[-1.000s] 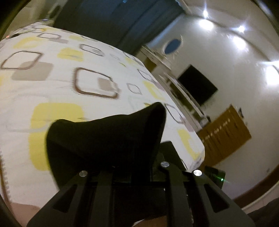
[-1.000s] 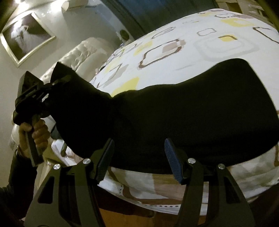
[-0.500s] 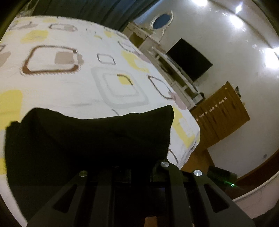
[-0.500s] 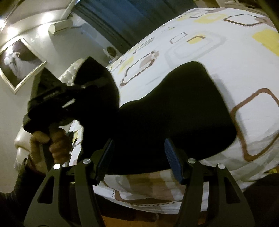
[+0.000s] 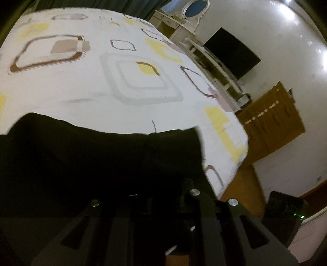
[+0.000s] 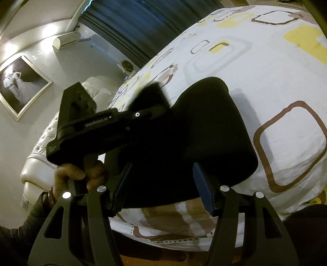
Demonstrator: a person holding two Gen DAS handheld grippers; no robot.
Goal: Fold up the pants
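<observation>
Black pants [image 5: 81, 155] lie folded near the front edge of the patterned bed [image 5: 102, 81]. In the right wrist view the pants [image 6: 204, 133] form a dark mound on the bed [image 6: 265, 71]. My left gripper [image 6: 147, 110], held by a hand [image 6: 81, 174], is shut on a raised flap of the pants and holds it over the mound. In its own view the left gripper [image 5: 155, 196] has its fingertips buried in black cloth. My right gripper [image 6: 162, 184] is open at the bed's front edge. Its blue pads [image 6: 202, 188] stand apart and press on nothing.
A dark TV [image 5: 231, 53], a white dresser with an oval mirror [image 5: 194, 8] and a wooden cabinet [image 5: 271, 120] stand beyond the bed's far side. A white padded headboard [image 6: 36, 163], a framed picture [image 6: 20, 86] and dark curtains [image 6: 132, 20] are on the left.
The left gripper has carried its flap of pants rightward and lower, over the rest of the pants. The right gripper has rolled a little and stayed open.
</observation>
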